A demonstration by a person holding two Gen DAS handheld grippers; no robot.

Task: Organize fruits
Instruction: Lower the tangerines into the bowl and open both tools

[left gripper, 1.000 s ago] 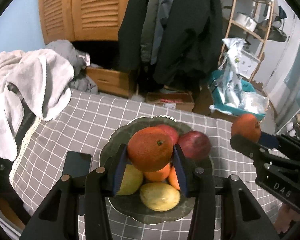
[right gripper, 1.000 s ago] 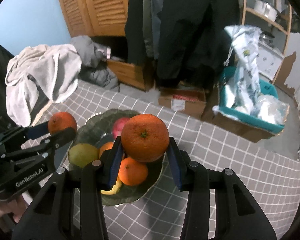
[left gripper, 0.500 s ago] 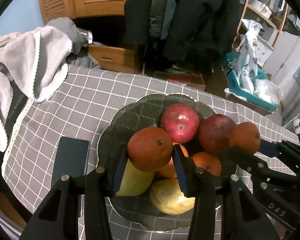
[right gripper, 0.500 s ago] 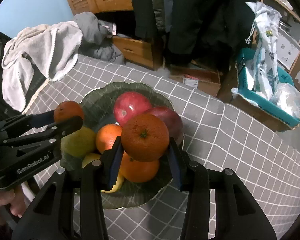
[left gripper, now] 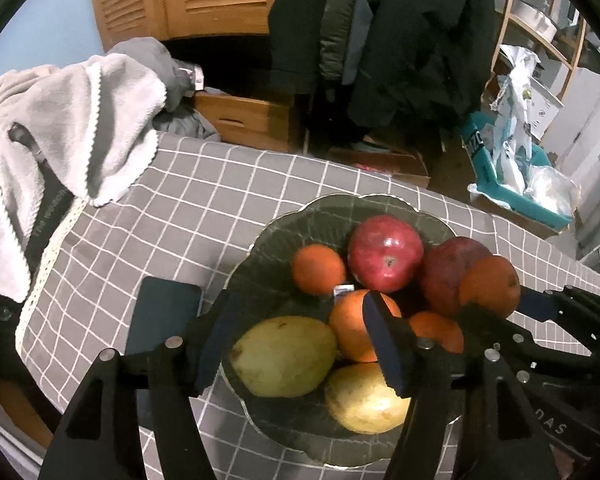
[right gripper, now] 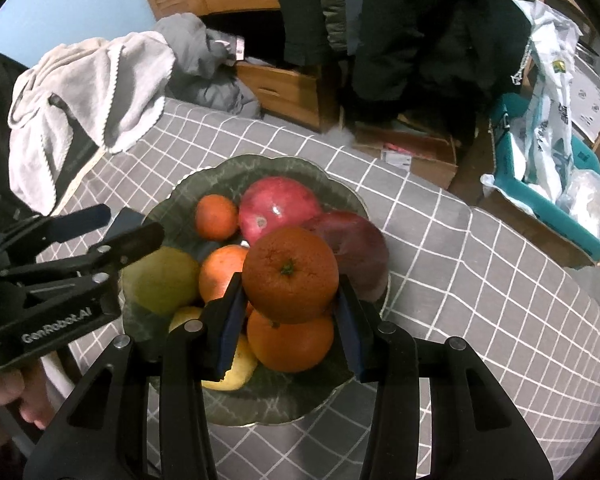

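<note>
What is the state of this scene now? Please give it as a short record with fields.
left tool: open, holding nothing, above the bowl
right tool: shut on an orange, over the bowl
bowl: dark green, scalloped rim, on the checked tablecloth
fruit in bowl: two red apples, several oranges, two yellow-green fruits
beside bowl: dark phone on the cloth
not yet done: held orange not released

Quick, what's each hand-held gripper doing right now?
Left hand-held gripper: open, empty, over the bowl.
Right hand-held gripper: shut on an orange.
</note>
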